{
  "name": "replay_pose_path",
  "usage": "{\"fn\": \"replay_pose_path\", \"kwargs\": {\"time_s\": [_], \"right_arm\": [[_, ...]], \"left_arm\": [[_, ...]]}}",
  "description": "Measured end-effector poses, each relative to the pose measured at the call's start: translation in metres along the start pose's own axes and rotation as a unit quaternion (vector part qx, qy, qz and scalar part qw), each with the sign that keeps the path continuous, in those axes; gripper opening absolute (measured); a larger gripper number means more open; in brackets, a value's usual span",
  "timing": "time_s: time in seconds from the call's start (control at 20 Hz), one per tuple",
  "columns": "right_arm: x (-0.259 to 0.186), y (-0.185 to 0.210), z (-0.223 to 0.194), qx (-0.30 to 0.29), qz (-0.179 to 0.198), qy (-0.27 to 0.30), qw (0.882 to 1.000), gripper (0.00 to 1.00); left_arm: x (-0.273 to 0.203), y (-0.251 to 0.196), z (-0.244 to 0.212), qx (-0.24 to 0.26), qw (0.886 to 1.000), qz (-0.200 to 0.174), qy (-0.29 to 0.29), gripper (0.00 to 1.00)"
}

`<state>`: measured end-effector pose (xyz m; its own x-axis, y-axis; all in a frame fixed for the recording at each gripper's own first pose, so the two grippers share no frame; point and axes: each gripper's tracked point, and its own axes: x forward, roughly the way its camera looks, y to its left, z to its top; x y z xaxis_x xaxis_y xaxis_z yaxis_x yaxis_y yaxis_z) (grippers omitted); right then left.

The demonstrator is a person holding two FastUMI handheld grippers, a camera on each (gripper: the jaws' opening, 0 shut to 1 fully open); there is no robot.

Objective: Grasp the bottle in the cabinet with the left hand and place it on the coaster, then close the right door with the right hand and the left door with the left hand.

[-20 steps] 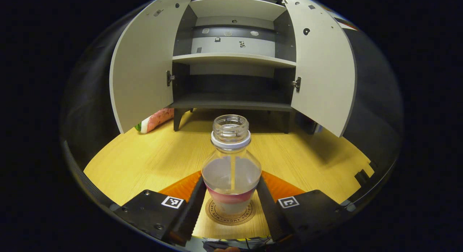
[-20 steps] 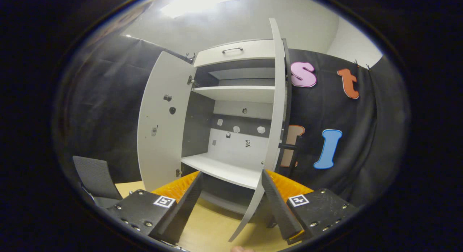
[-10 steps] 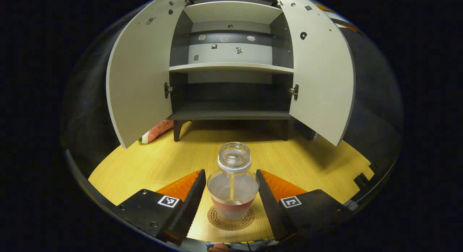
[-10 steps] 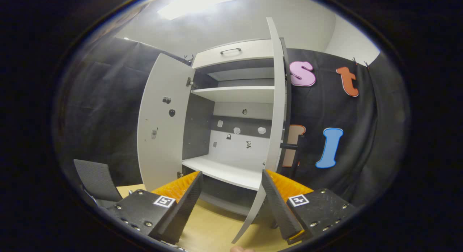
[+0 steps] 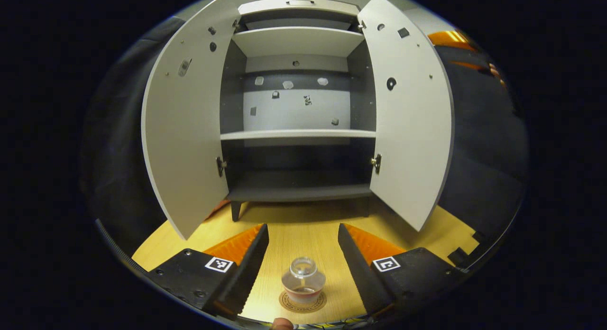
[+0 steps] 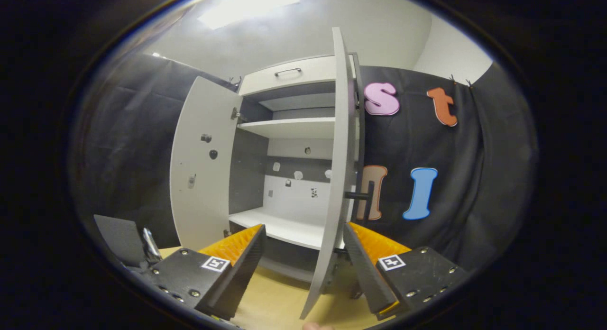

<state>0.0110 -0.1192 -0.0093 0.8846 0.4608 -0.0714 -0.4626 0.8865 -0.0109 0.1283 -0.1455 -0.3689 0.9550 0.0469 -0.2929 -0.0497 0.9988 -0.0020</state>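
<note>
Clear open-necked plastic bottle is sitting on the round cork coaster, both claws gaping empty; right claw is lining up on the pale grey right door – push its outer face steadily

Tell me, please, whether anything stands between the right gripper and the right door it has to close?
Nothing visible does. The right door stands open, edge-on, just ahead of the open right gripper, its lower edge between the fingers, with only bare table beneath.

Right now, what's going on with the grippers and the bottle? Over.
Left gripper open, above the bottle. Bottle upright on coaster. Right gripper open, at right door's edge. Both doors open, nothing in the way.
</note>
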Motion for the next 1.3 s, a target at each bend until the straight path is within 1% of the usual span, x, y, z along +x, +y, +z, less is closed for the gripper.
{"fn": "replay_pose_path", "kwargs": {"time_s": [0.05, 0.15, 0.3, 0.5, 0.6, 0.65, 0.8, 0.85, 0.9, 0.95, 1.05, 1.15, 1.2, 1.25, 1.3], "right_arm": [[-0.001, -0.004, 0.0, -0.001, -0.008, -0.002, 1.0, 0.98], [-0.005, -0.015, 0.002, -0.002, -0.028, -0.008, 1.0, 0.98], [-0.013, -0.045, 0.003, -0.002, -0.071, -0.015, 0.997, 0.98], [-0.011, -0.085, 0.003, -0.017, -0.149, -0.022, 0.988, 0.97], [-0.009, -0.093, 0.002, -0.029, -0.17, -0.026, 0.985, 0.98], [-0.007, -0.093, 0.0, -0.034, -0.175, -0.026, 0.984, 0.97], [0.001, -0.085, -0.004, -0.039, -0.168, -0.019, 0.985, 0.98], [0.004, -0.085, -0.004, -0.042, -0.17, -0.017, 0.984, 0.98], [0.006, -0.085, -0.004, -0.04, -0.168, -0.017, 0.985, 0.96], [0.009, -0.081, -0.004, -0.033, -0.163, -0.017, 0.986, 0.96], [0.012, -0.073, -0.007, -0.01, -0.145, -0.013, 0.989, 0.96], [0.018, -0.064, -0.008, -0.002, -0.129, -0.015, 0.991, 0.95], [0.022, -0.057, -0.008, -0.001, -0.122, -0.015, 0.992, 0.95], [0.027, -0.047, -0.007, -0.001, -0.115, -0.017, 0.993, 0.95], [0.032, -0.038, -0.008, 0.0, -0.107, -0.018, 0.994, 0.95]], "left_arm": [[-0.002, 0.003, 0.018, 0.003, 1.0, 0.002, -0.012, 0.93], [-0.003, 0.008, 0.052, 0.005, 0.999, 0.005, -0.032, 0.93], [-0.007, 0.024, 0.09, 0.004, 0.999, 0.015, -0.039, 0.93], [-0.02, 0.059, 0.13, -0.01, 0.998, 0.049, -0.04, 0.93], [-0.029, 0.078, 0.142, -0.019, 0.997, 0.067, -0.043, 0.93], [-0.033, 0.088, 0.147, -0.021, 0.996, 0.078, -0.045, 0.93], [-0.048, 0.123, 0.159, -0.02, 0.991, 0.118, -0.056, 0.93], [-0.054, 0.134, 0.162, -0.021, 0.989, 0.132, -0.06, 0.92], [-0.06, 0.144, 0.165, -0.026, 0.987, 0.145, -0.063, 0.93], [-0.067, 0.156, 0.168, -0.031, 0.984, 0.159, -0.066, 0.93], [-0.079, 0.18, 0.171, -0.046, 0.977, 0.194, -0.074, 0.93], [-0.089, 0.206, 0.176, -0.055, 0.969, 0.223, -0.086, 0.93], [-0.092, 0.219, 0.178, -0.054, 0.966, 0.238, -0.09, 0.91], [-0.092, 0.229, 0.176, -0.052, 0.963, 0.248, -0.089, 0.93], [-0.09, 0.24, 0.175, -0.05, 0.961, 0.259, -0.087, 0.9]]}}
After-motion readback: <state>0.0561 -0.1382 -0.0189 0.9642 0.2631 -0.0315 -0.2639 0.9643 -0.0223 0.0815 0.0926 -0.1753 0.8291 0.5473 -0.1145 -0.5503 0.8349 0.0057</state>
